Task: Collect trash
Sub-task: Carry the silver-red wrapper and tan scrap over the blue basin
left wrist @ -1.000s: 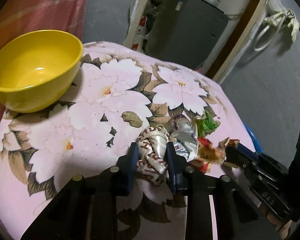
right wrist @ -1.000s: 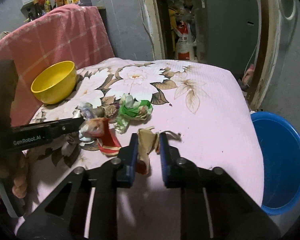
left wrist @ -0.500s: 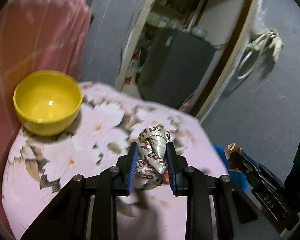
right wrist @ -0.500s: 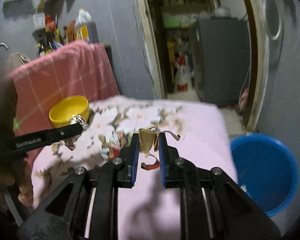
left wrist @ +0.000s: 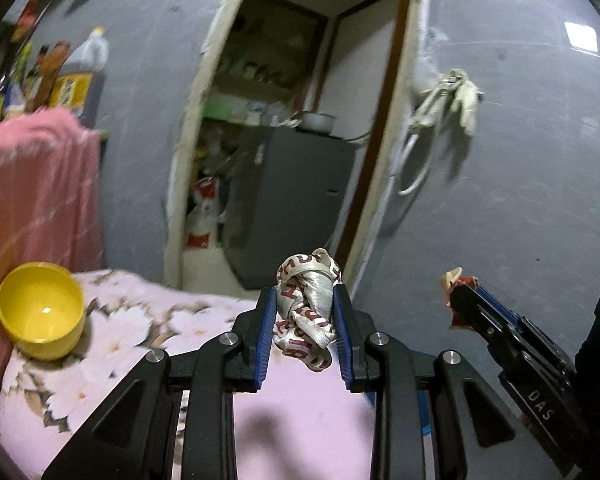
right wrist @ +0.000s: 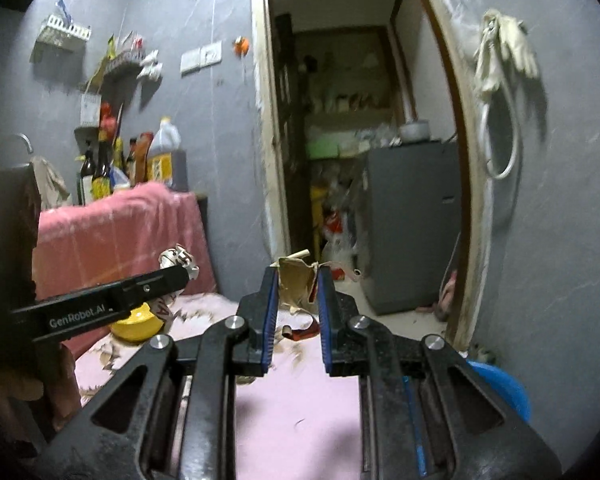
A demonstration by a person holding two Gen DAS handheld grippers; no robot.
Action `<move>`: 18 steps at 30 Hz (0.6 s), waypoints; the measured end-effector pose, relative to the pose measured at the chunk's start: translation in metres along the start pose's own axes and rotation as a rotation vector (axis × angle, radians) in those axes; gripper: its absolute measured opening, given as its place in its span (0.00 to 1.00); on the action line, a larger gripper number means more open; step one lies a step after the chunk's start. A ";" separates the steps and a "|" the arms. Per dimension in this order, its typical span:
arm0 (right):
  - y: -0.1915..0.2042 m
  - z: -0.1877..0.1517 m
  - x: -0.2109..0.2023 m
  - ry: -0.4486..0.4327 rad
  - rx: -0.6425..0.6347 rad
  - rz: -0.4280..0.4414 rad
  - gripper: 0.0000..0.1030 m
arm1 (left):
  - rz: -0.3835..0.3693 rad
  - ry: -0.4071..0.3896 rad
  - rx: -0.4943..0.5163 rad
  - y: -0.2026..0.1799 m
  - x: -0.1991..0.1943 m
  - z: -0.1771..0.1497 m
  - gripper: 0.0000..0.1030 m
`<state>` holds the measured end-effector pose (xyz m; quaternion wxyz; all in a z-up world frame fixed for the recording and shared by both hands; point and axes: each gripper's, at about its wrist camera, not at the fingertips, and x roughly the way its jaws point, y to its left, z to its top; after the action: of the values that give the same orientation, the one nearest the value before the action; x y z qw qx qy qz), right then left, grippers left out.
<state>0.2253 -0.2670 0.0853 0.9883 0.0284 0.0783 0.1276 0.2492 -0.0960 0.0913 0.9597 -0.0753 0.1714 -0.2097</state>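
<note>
— What have you got in each tool?

— My left gripper (left wrist: 305, 312) is clamped narrow on a crumpled silver foil wrapper with red lettering (left wrist: 308, 312), held off the pink flowered tablecloth (left wrist: 112, 352) and pointing nearly level at the doorway. My right gripper (right wrist: 297, 300) is pinched tight on a torn tan-and-red paper wrapper (right wrist: 296, 286), also lifted, just right of the left one.

— And around you?

— A round yellow plastic bowl (left wrist: 40, 316) sits at the cloth's far left. A blue plastic tub (right wrist: 496, 388) stands on the floor to the right, below my right tool.
</note>
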 end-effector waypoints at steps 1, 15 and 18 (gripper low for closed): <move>-0.004 0.002 -0.004 -0.012 0.002 -0.009 0.26 | -0.008 -0.005 0.010 -0.006 -0.002 0.002 0.23; -0.066 -0.003 -0.031 -0.026 0.056 -0.100 0.26 | -0.093 0.031 0.115 -0.077 0.037 -0.004 0.23; -0.077 -0.008 -0.033 -0.017 0.069 -0.113 0.26 | -0.103 0.051 0.129 -0.088 0.050 -0.009 0.23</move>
<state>0.2120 -0.3497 0.0763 0.9930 0.0590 0.0759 0.0685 0.2554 -0.1970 0.0875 0.9458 -0.0168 0.1779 -0.2713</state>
